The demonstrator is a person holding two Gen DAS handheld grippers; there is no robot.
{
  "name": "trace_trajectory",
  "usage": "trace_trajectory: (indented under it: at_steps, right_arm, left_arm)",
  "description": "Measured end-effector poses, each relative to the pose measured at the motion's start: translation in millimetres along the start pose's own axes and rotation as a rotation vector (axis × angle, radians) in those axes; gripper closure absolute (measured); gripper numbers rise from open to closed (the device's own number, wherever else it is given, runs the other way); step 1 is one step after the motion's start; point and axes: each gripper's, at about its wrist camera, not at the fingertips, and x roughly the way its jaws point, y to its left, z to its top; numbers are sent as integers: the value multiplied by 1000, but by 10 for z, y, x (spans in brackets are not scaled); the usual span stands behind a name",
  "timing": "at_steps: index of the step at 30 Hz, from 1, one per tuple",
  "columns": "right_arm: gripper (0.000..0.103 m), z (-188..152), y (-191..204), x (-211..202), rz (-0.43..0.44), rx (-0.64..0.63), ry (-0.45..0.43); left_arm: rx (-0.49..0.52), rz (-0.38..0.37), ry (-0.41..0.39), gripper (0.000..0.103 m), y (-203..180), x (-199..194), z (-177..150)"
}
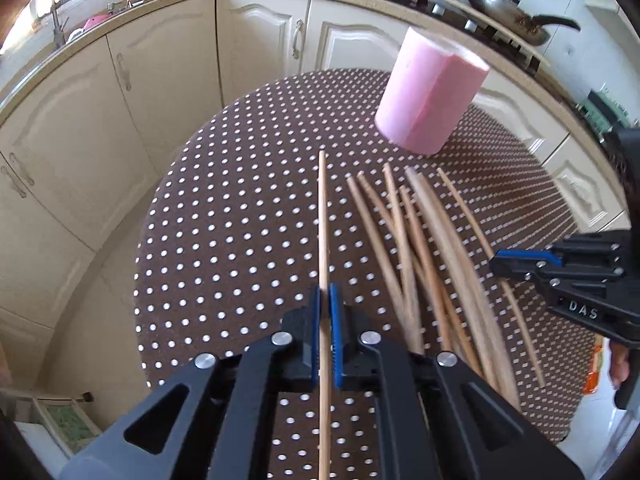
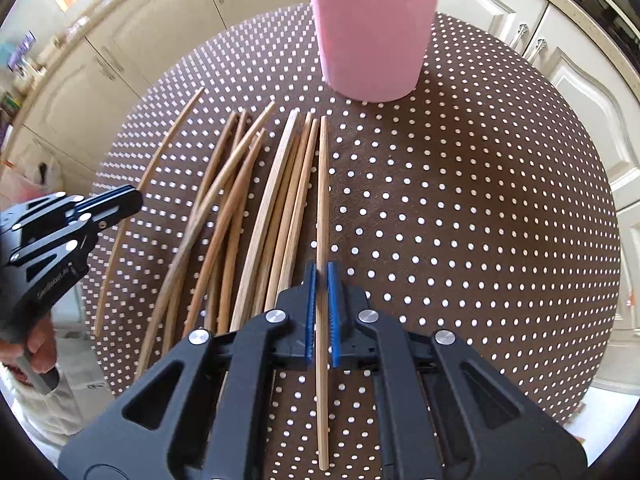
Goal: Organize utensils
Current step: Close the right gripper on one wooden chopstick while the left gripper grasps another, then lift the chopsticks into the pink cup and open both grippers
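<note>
My left gripper is shut on a single wooden chopstick that points away over the table. To its right lies a loose pile of several chopsticks, with a pink cup standing beyond it. My right gripper is shut on another chopstick at the right edge of the same pile, pointing toward the pink cup. The right gripper shows in the left wrist view, and the left gripper shows in the right wrist view.
The round table has a brown cloth with white dots. Cream kitchen cabinets curve behind it, with a stove and a frying pan on the counter at the back right.
</note>
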Motion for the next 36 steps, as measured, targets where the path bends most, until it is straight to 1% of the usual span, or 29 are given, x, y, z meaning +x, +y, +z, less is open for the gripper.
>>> trace_trajectory:
  at_steps: [4,5,7,9,10,12,14,17,18,20,23,26,28,30,32,36]
  right_arm:
    - [97,-116,-113,-233,62,2,-65]
    - [97,-124,-107,-295,85,-2,-86]
    - [97,-190,-222,-538,140,-8,-124]
    - [97,-264,-288,-704,208,-11,-180]
    - [97,-286,-302,-767,225,-18,-205]
    - [97,-291,-314,-877,224,-29,-266]
    - [97,-251,-369,-1032,243,-23,-310]
    - [97,-178,-423,-1267,232,-23,-391]
    - [97,-185,-341,-1365,226,-20,-418]
    - [97,-111,-403,-1456,210,-6,-472]
    - [97,-22,-447,-1615,211,7,-525]
    - [97,141,-510,-1706,205,15,-563]
    - [97,252,-585,-1726,203,13,-585]
    - [97,346,-605,-1841,210,14,-606]
    - [97,434,-647,-1909,209,11,-627]
    - [97,543,-743,-1998,214,30,-663]
  left_arm:
    - [-15,-70,-64,98,3,-169,17]
    - [-9,-85,-84,98,-5,-218,21]
    - [5,-99,-133,98,-53,-336,8]
    - [19,-124,-183,98,-139,-410,36]
    - [24,-136,-205,98,-188,-459,42]
    - [31,-161,-272,98,-239,-602,86]
    - [47,-176,-331,98,-355,-712,140]
    - [78,-209,-403,98,-535,-817,247]
    - [88,-216,-432,98,-594,-842,305]
    - [103,-211,-496,98,-744,-881,411]
    - [110,-229,-592,98,-885,-914,593]
    - [93,-237,-685,98,-980,-966,809]
    - [85,-231,-742,98,-1031,-978,953]
    - [77,-217,-798,98,-1085,-982,1098]
    - [85,-184,-850,98,-1156,-976,1226]
    - [79,-164,-939,98,-1222,-922,1417]
